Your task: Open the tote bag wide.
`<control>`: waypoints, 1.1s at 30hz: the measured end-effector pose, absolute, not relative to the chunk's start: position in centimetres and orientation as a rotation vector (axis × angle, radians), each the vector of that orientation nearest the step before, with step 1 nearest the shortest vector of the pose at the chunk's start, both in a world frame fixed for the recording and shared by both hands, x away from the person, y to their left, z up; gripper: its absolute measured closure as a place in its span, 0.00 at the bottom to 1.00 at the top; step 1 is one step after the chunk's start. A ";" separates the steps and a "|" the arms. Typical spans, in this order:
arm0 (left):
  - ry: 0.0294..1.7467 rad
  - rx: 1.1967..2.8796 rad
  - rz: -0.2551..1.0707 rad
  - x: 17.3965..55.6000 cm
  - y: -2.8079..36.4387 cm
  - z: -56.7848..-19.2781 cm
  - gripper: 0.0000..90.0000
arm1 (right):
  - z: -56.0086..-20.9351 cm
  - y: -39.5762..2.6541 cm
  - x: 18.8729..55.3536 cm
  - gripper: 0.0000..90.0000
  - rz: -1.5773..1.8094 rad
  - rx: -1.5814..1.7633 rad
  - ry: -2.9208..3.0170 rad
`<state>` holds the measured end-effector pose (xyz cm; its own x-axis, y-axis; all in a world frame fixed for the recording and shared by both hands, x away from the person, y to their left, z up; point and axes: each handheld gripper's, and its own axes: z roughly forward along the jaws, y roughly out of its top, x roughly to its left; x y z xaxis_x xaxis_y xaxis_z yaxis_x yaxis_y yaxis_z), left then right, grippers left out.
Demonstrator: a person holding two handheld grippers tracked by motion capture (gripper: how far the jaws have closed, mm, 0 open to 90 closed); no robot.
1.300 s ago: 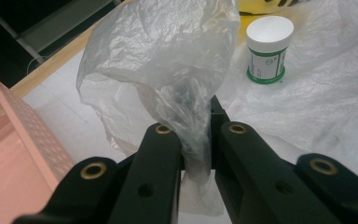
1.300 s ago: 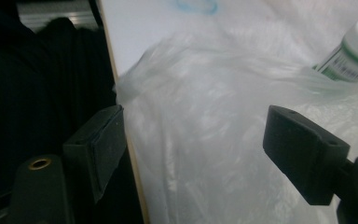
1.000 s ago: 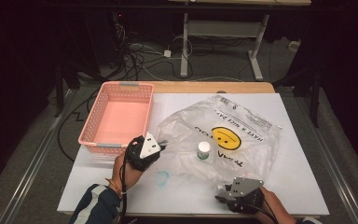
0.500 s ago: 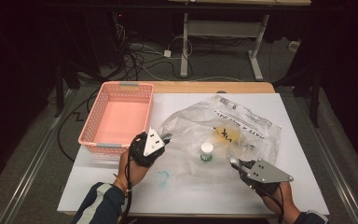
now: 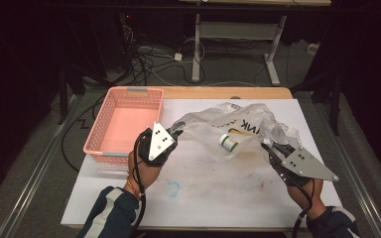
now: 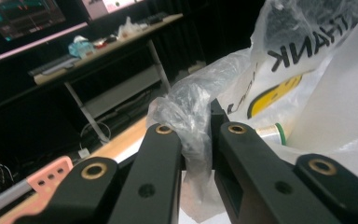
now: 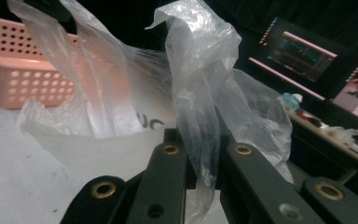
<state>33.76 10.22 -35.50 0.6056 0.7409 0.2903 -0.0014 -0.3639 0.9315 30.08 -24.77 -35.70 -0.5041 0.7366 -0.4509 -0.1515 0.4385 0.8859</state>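
Both the left hand-held gripper (image 5: 177,133) and right hand-held gripper (image 5: 267,147) pinched the plastic bag (image 5: 228,124); thin film could slip, dropping the bottle (image 5: 227,143) toward six o'clock.

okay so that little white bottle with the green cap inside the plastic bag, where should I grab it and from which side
Grip the bottle across its white body, coming from above through the bag's mouth. It lies on its side in the sagging plastic bag, so its round sides face up. Both hand-held grippers, left and right, are shut on the bag, so one must probably let go first.
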 end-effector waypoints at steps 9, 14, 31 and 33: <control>0.581 1.635 0.933 33.8 9.3 -32.2 0.97 | -32.2 -25.4 31.2 1.00 1.244 0.524 1.575; 0.556 1.599 0.945 33.5 9.0 -31.0 0.97 | -31.5 -25.0 31.8 1.00 1.257 0.535 1.537; 0.473 1.495 0.994 29.2 10.2 -26.5 0.97 | -27.0 -23.9 28.2 1.00 1.361 0.426 1.499; 0.481 1.500 0.981 29.5 10.2 -26.8 0.97 | -26.9 -23.9 28.5 1.00 1.366 0.427 1.502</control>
